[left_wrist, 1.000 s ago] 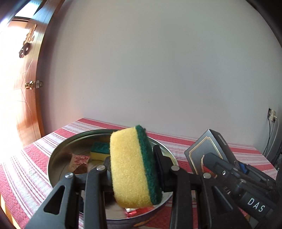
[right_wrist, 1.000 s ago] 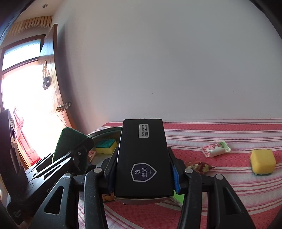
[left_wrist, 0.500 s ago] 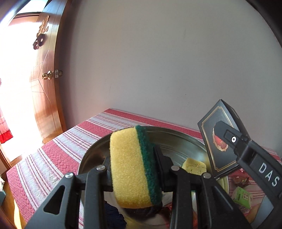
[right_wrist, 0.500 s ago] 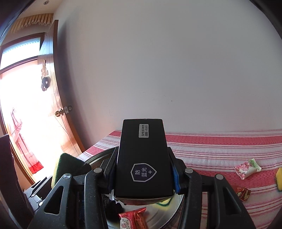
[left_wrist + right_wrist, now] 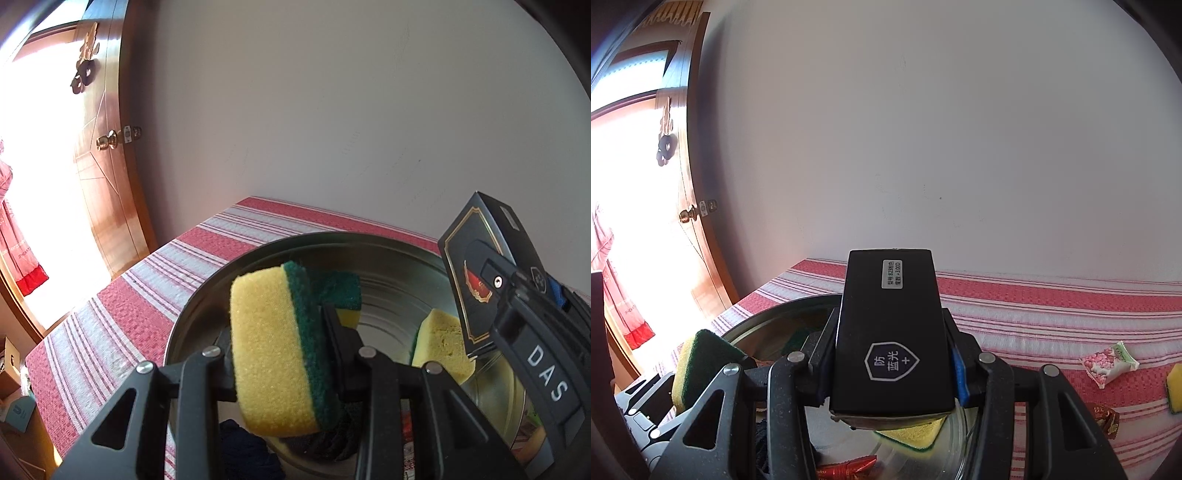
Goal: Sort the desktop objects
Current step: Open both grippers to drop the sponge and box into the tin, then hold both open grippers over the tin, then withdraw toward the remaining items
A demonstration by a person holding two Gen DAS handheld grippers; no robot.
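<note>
This is looking like a room in a home: a table under a red striped cloth [image 5: 207,254] is standing against a plain white wall [image 5: 332,110], beside a wooden door [image 5: 107,177] with a brass knob [image 5: 106,141].

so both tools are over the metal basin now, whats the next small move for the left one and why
Probably let the left tool go on opening to drop the sponge. It hangs above the metal basin, where other sponges already lie, and the jaws are just starting to part with the sponge between them. The right tool holds its black box close by, so release rather than swing sideways.
</note>
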